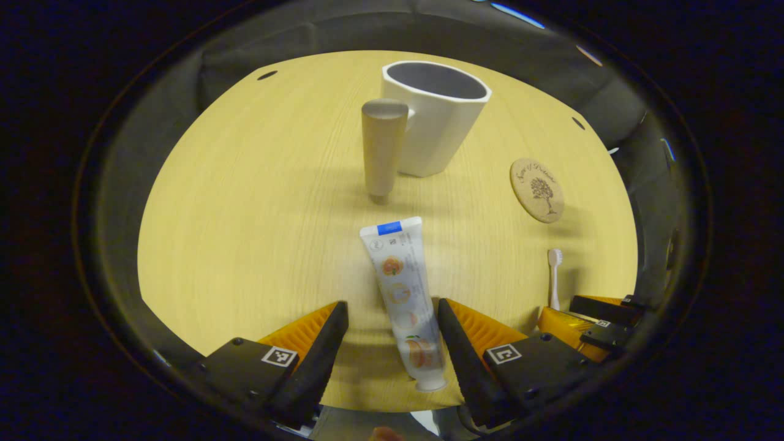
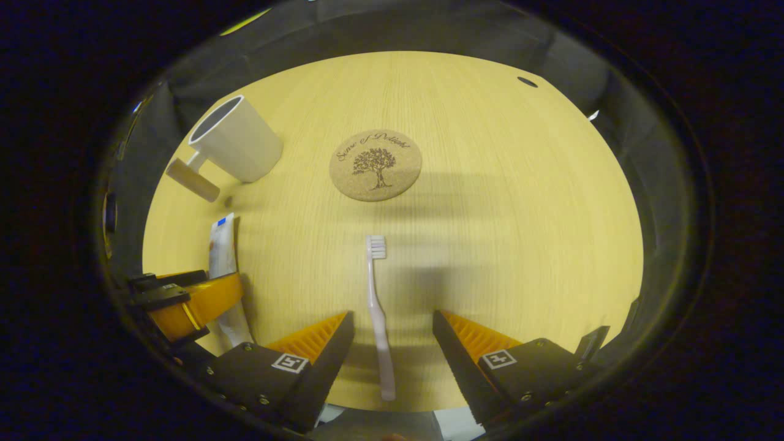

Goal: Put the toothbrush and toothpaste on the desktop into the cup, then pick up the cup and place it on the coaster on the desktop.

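Note:
A white toothpaste tube (image 1: 404, 294) with fruit pictures lies on the wooden desktop (image 1: 257, 233), cap end toward me, between the spread fingers of my left gripper (image 1: 392, 318), which is open. Beyond it stands a white cup (image 1: 436, 116) with a wooden handle (image 1: 383, 147). In the right gripper view a pale pink toothbrush (image 2: 376, 306) lies with its bristles pointing away, its handle between the fingers of my open right gripper (image 2: 391, 327). The round cork coaster (image 2: 375, 165) lies just past the brush head, and the cup (image 2: 236, 138) stands at far left.
The coaster (image 1: 538, 190) and toothbrush (image 1: 554, 275) lie right of the tube in the left gripper view, with the other gripper (image 1: 588, 324) at lower right. In the right gripper view the other gripper (image 2: 184, 300) sits at lower left over the tube (image 2: 222, 245). The desktop's near edge runs under the fingers.

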Tool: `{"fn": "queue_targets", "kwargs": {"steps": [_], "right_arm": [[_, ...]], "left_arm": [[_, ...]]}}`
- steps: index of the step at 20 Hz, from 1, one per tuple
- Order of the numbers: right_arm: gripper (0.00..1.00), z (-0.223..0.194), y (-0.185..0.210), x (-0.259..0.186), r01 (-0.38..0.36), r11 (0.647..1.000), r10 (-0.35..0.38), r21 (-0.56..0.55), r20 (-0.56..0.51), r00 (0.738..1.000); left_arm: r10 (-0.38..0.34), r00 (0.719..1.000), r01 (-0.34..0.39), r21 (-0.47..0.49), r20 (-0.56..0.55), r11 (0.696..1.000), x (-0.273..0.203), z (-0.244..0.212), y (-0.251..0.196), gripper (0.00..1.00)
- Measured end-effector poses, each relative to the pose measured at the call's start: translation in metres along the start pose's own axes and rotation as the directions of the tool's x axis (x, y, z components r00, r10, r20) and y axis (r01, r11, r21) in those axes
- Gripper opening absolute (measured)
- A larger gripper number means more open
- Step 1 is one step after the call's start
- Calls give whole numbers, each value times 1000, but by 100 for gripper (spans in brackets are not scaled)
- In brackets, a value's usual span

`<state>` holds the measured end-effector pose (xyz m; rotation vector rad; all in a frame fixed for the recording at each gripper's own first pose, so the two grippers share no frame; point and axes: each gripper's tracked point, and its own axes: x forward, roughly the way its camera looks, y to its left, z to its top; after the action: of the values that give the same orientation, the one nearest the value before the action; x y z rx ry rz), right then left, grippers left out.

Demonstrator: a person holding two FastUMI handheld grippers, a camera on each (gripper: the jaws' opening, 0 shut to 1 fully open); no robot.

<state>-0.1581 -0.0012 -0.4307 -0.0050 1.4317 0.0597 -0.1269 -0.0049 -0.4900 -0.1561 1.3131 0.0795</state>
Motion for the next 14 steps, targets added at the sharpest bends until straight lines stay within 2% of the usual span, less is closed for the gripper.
{"fn": "queue_targets", "kwargs": {"steps": [4, 5, 9, 10, 11, 12, 13, 14], "right_arm": [[87, -1, 1, 0, 29, 999, -30, -26, -41, 999], [88, 1, 2, 0, 29, 999, -30, -20, -50, 998], [88, -5, 2, -1, 33, 999, -34, -14, -102, 994], [86, -8, 3, -2, 37, 999, -39, -21, -117, 992], [79, -12, 5, -2, 39, 999, -43, -30, -138, 989], [78, -10, 7, -2, 27, 999, -31, -29, -136, 990], [82, -9, 9, -3, 32, 999, -34, -14, -139, 990], [42, -11, 11, -1, 32, 999, -32, -6, -146, 989]], "left_arm": [[43, 999, -43, 33, -24, 999, 0, 0, 0, 92], [47, 998, -46, 31, -30, 998, 2, -1, -1, 96], [48, 998, -47, 26, -47, 999, 1, 1, -1, 96], [49, 997, -48, 27, -52, 998, 2, 1, -1, 94], [52, 997, -50, 32, -58, 998, 1, 1, -1, 88], [49, 996, -47, 35, -68, 998, 1, 1, -1, 75], [46, 996, -43, 41, -74, 998, -2, 2, -1, 72], [49, 995, -45, 47, -84, 998, -5, 2, -1, 61]]}}
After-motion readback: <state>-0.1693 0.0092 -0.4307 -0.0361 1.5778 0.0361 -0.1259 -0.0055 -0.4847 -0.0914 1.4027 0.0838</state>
